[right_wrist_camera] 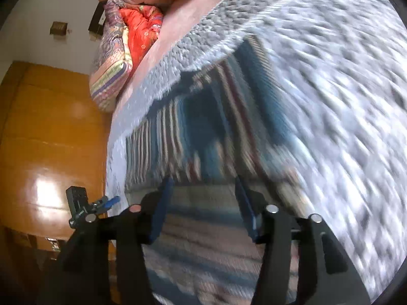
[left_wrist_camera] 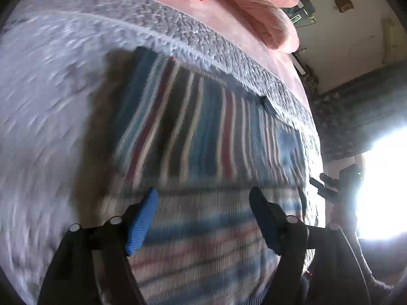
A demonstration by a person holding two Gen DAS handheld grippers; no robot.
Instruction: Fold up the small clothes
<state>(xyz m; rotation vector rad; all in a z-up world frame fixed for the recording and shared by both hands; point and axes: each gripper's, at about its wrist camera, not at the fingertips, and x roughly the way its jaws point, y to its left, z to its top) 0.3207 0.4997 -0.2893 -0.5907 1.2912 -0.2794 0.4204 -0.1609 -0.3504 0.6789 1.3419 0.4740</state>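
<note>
A small knitted garment (left_wrist_camera: 198, 132) with blue, red, white and dark stripes lies on a grey fuzzy blanket (left_wrist_camera: 51, 117). Its near part (left_wrist_camera: 203, 233) shows stripes running crosswise, as if folded over. My left gripper (left_wrist_camera: 203, 193) hovers open over that near edge, blue fingers (left_wrist_camera: 142, 221) wide apart and nothing pinched. In the right wrist view, my right gripper (right_wrist_camera: 203, 181) also stands open above the same garment (right_wrist_camera: 203, 132), which is blurred by motion. The other gripper (right_wrist_camera: 81, 206) shows at the blanket's left edge.
The blanket (right_wrist_camera: 330, 101) covers a pink bed sheet (left_wrist_camera: 229, 20). A pink pillow (left_wrist_camera: 262, 7) and a red patterned quilt (right_wrist_camera: 127, 43) lie at the head of the bed. An orange wooden door (right_wrist_camera: 51, 139) stands beside it. Bright glare (left_wrist_camera: 381, 185) fills the right.
</note>
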